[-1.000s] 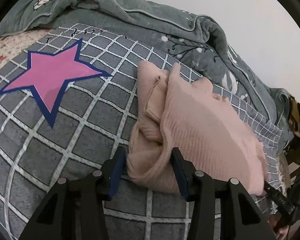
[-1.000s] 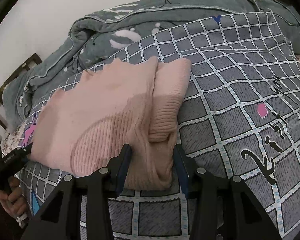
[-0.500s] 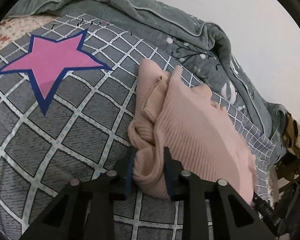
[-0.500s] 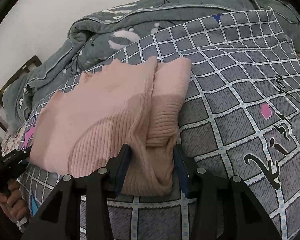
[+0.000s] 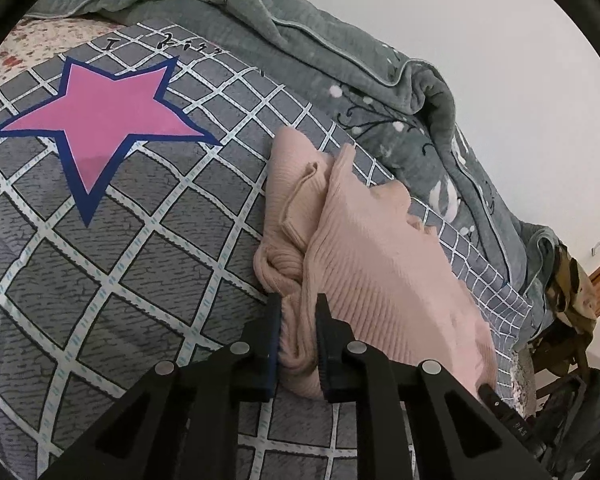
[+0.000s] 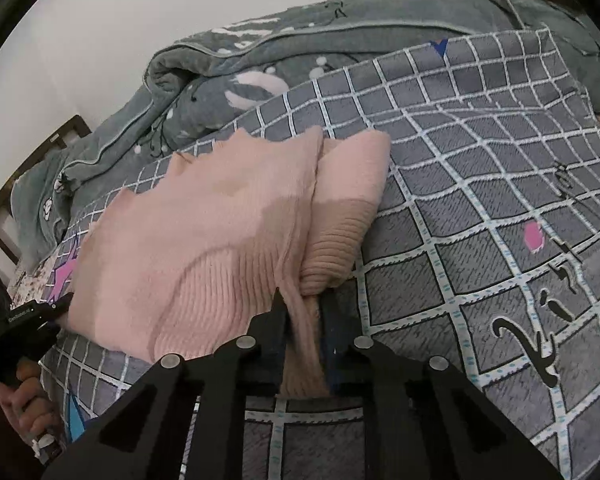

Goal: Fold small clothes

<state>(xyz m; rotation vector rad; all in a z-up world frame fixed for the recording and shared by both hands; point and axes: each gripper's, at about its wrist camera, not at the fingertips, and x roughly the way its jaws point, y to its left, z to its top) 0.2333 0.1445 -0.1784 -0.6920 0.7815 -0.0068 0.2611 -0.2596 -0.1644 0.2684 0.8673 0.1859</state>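
Note:
A pink ribbed sweater (image 5: 380, 264), partly folded with its sleeves tucked in, lies on the grey checked bedspread (image 5: 140, 280). In the left wrist view my left gripper (image 5: 298, 304) is closing, its pads pinching a bunched near corner of the knit. In the right wrist view the sweater (image 6: 220, 240) spreads to the left, and my right gripper (image 6: 305, 300) is closing on the opposite near corner, with cloth squeezed between its pads. The left gripper's body (image 6: 32, 316), held by a hand (image 6: 24, 396), shows at that view's left edge.
A grey-green blanket (image 5: 340, 60) is heaped along the white wall behind the sweater. A pink star (image 5: 96, 120) is printed on the bedspread to the left. A dark wooden bed frame (image 6: 4, 200) and piled things (image 5: 568, 292) stand past the bed's end.
Both grippers' jaws have narrowed from wide apart around the sweater's edge to pinching it, the left first, the right in the last half second. The cloth bunches up between the pads.

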